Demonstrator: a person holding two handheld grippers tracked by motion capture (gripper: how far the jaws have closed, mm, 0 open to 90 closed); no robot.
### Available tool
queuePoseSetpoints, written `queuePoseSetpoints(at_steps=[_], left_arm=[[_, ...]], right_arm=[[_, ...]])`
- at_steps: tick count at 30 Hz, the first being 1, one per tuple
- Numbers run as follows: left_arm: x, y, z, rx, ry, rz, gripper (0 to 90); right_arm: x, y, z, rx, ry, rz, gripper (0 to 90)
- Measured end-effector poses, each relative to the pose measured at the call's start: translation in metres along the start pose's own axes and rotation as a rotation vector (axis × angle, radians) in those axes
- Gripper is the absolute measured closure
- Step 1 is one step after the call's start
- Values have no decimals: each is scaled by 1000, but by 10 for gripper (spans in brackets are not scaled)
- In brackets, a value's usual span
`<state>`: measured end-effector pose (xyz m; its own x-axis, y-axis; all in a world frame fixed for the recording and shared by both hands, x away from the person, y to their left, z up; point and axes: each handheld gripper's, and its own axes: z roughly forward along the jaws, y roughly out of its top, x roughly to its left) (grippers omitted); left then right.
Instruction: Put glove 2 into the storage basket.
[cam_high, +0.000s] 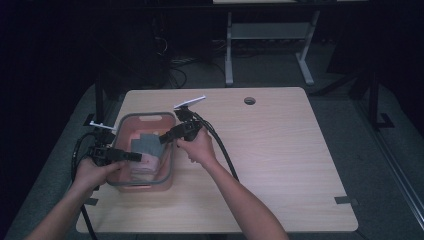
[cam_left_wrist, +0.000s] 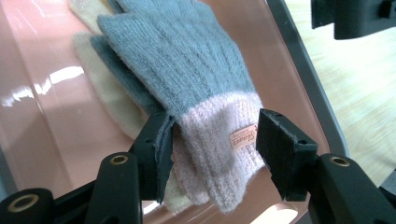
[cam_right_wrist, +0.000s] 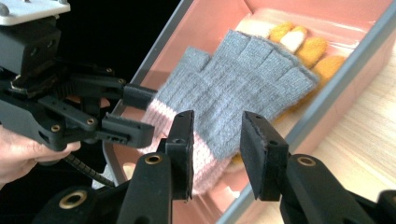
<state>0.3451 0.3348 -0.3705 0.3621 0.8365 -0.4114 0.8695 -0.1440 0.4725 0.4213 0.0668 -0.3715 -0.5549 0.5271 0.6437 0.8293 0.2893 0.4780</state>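
Both hand-held grippers, left (cam_left_wrist: 212, 140) and right (cam_right_wrist: 217, 149), stand released, straddling the grey glove (cam_left_wrist: 187, 60) in the pink bin (cam_high: 170, 150)

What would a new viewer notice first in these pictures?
First, the grey glove with a pink cuff, lying in the pink bin at the table's left side, on top of a yellow glove. The left gripper and right gripper both have open jaws around the cuff.

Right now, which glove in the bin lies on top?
The grey glove with the pink cuff; the cream glove with orange fingertips lies beneath it in the pink bin.
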Motion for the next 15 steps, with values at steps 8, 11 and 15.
queuePoseSetpoints(at_steps=[8, 11, 15], left_arm=[[-6, 9, -11, -41, 16, -1, 458], [-10, 13, -15, -53, 9, 5, 459], [-15, 16, -18, -56, 3, 24, 458]], right_arm=[[-8, -7, -20, -41, 15, 17, 627], [-10, -9, -28, -51, 14, 19, 622], [-11, -10, -38, -70, 16, 20, 612]])
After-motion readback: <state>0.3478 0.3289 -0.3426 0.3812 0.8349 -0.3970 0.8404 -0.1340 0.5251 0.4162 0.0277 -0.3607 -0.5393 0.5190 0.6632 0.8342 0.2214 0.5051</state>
